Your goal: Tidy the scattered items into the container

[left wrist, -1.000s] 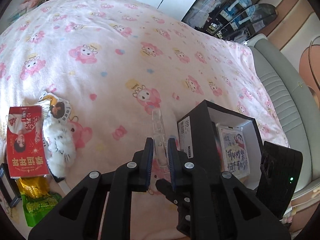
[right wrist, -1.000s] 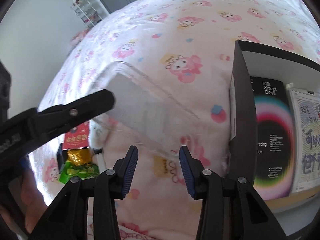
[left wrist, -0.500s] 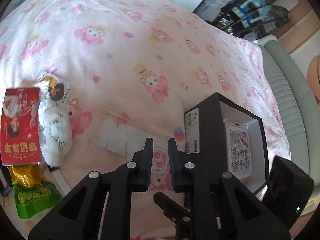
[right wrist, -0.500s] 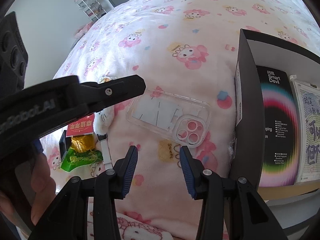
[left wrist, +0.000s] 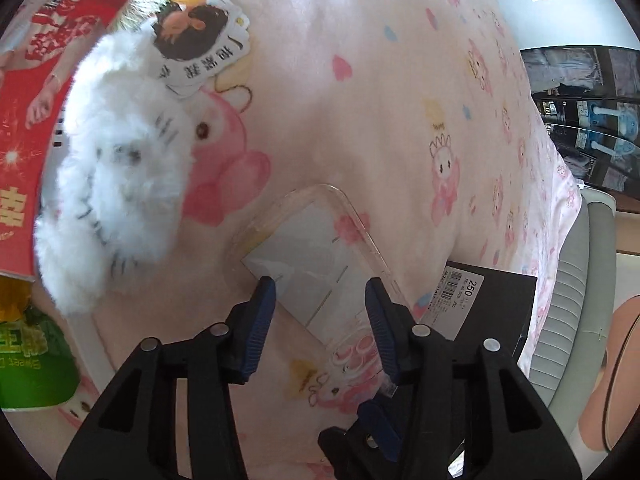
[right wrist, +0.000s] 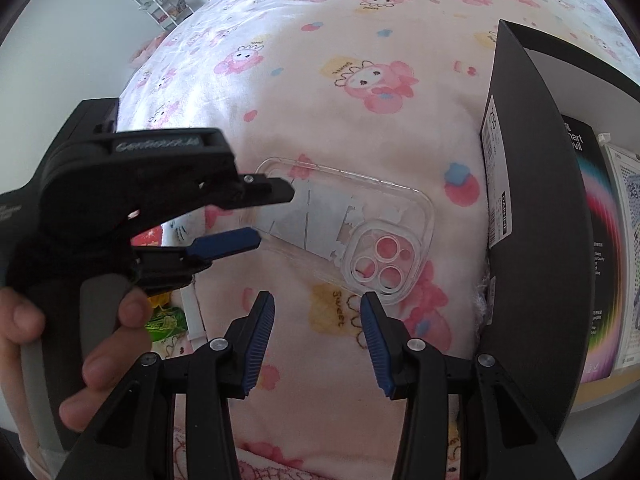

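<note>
Clear phone case [left wrist: 320, 256] is lying flat on pink blanket [left wrist: 380, 120], black box [right wrist: 532, 200] at 3 o'clock. Left gripper [left wrist: 320, 300] is gaping wide over case, w/ fingers straddling it. Right gripper [right wrist: 318, 320] is hovering wide, holding nothing.

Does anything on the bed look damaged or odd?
Yes: the clear phone case lying on the blanket has a grey film inside with a ragged, torn-looking edge beside the camera cutouts. It lies outside the black box.

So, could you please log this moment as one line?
left gripper: open, straddling clear plastic phone case | case: flat on pink blanket, outside black cardboard box | right gripper: open, empty
</note>
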A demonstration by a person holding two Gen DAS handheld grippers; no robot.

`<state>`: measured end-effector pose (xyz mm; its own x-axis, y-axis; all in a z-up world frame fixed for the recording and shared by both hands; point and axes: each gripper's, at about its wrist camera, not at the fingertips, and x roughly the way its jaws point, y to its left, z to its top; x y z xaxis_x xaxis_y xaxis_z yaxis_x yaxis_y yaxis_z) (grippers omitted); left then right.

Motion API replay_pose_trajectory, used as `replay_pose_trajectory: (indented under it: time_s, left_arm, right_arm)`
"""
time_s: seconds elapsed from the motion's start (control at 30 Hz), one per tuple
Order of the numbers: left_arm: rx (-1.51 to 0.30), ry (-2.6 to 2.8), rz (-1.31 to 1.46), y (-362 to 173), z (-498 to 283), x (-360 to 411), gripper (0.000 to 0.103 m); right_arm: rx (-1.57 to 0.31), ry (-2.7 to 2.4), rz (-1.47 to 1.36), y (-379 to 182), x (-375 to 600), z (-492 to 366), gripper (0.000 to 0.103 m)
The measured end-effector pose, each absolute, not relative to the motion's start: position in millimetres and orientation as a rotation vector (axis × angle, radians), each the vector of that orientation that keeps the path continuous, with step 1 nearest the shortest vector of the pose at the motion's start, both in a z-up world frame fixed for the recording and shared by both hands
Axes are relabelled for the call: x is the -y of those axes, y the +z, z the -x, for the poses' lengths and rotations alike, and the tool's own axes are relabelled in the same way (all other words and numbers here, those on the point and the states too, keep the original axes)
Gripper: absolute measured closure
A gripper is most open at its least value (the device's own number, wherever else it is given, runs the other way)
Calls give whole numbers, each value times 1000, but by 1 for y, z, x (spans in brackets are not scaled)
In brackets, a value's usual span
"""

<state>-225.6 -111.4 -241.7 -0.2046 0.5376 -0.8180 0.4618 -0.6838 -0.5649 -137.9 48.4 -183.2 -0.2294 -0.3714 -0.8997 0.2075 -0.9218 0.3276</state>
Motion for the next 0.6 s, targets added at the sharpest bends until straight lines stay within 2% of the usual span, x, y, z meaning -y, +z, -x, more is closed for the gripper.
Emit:
replay_pose_trajectory:
  time_s: [0.03, 0.07, 0.17, 0.23, 0.3, 0.33, 0.6]
  left_arm:
    - [1183, 2070, 1960, -244, 228, 108, 95]
    - [1141, 2099, 1975, -244, 229, 106, 101]
    - [1144, 2164, 1984, -237, 222, 115, 101]
    - [1226, 2183, 1981, -232, 212, 129, 95]
    - [1320, 2160, 1957, -233, 205, 140, 79]
    - [1349, 2144, 1953, -234, 203, 142, 76]
    - [1331, 2298, 1938, -217, 186, 151, 70]
  right_arm:
    - [190, -2200, -1672, -183, -48, 137, 62]
    - [185, -2204, -1676, -183, -49, 137, 63]
    - [188, -2199, -1657, -179, -50, 135, 62]
    - [172, -2231, -1643, -174, -51, 134, 62]
    - [152, -2244, -1637, -173, -51, 136, 62]
    - [140, -2247, -1650, -175, -49, 138, 62]
    - [147, -2258, -1778, -212, -44, 167, 62]
